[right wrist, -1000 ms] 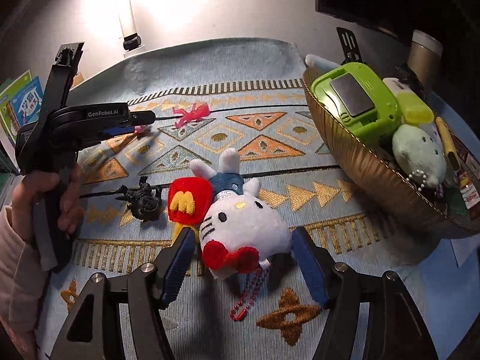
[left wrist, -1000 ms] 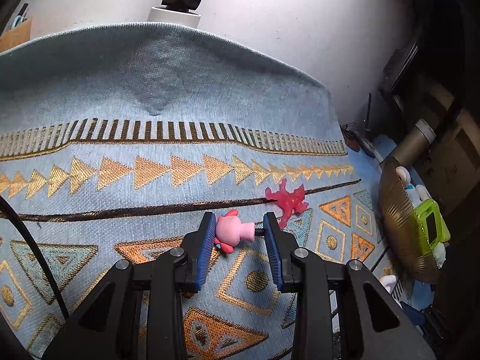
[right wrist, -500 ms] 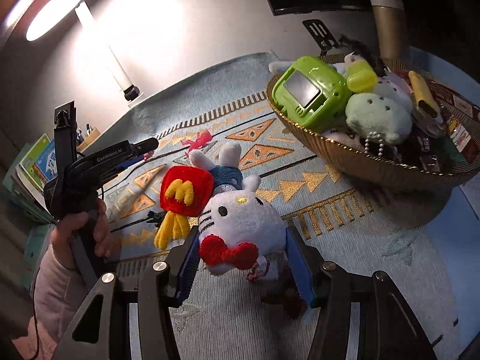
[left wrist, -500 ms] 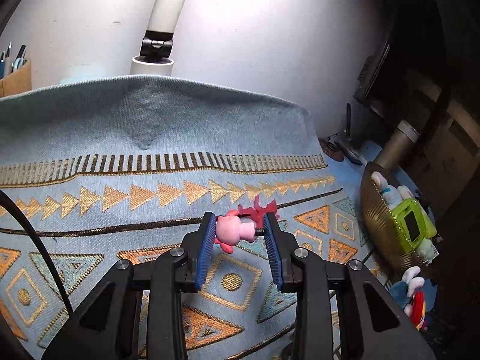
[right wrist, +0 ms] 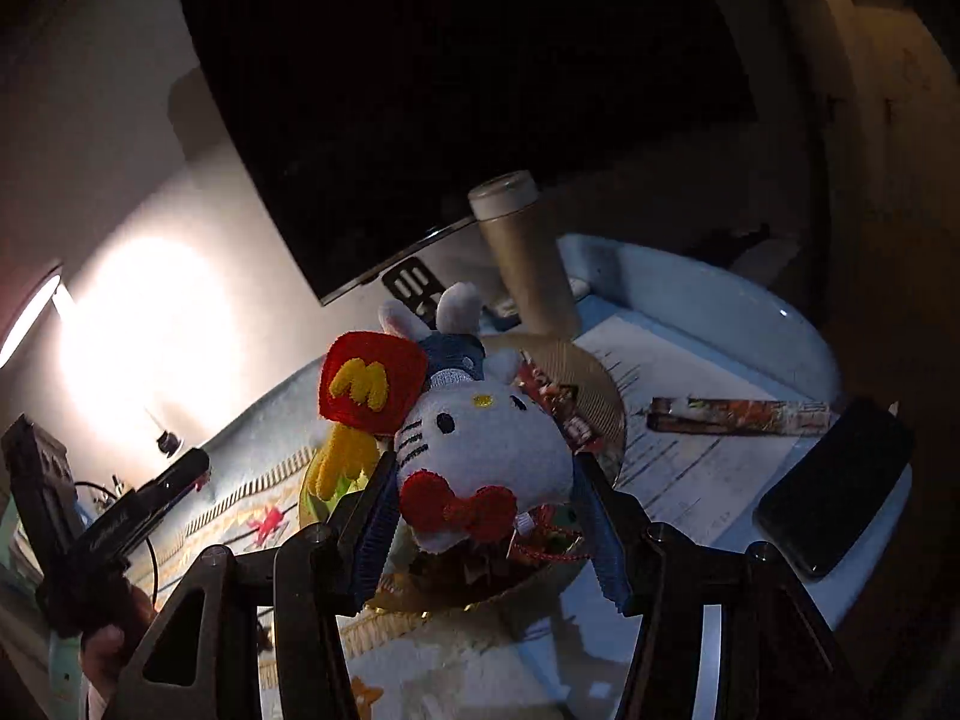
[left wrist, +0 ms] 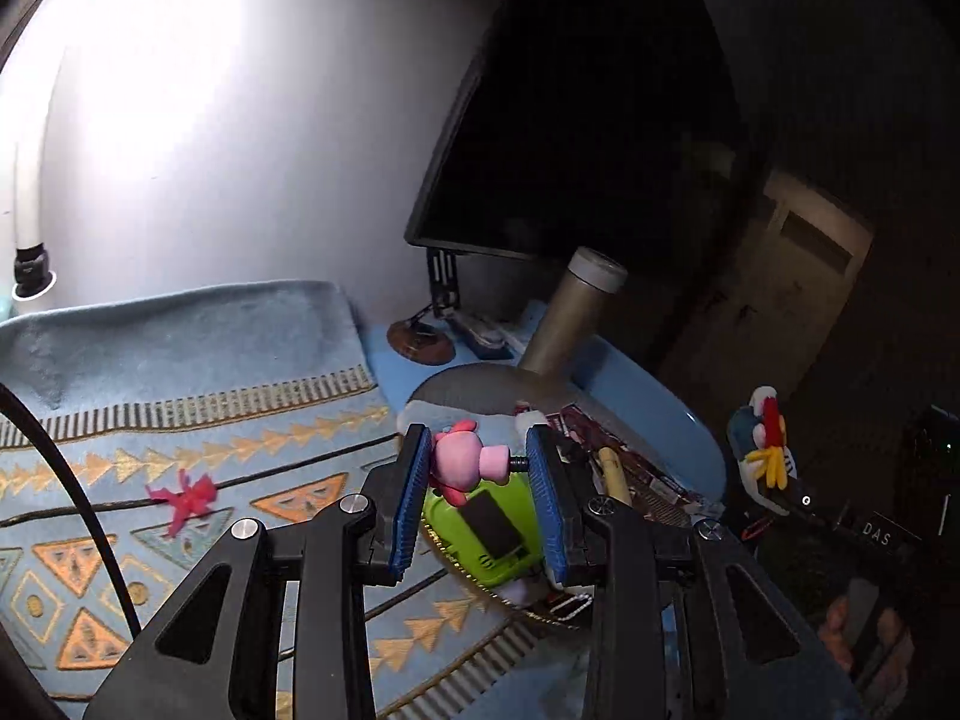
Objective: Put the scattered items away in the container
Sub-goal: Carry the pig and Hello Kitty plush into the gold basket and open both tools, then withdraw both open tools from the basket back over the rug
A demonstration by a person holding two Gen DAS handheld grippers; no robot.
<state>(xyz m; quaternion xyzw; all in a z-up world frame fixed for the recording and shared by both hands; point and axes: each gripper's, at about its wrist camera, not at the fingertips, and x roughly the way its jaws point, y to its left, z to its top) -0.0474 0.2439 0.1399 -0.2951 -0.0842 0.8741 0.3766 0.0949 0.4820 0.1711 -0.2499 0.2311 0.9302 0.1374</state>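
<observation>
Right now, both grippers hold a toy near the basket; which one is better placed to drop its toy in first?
Probably the left. The left gripper holds the pink toy directly over the green gadget inside the basket. The right gripper with the cat plush looks above the rim area.

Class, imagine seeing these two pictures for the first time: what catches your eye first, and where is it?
The white cat plush with its red bow, clamped in the right gripper above the gold basket. Next, the small pink figure pinched in the left gripper over the basket's green toy.
</observation>
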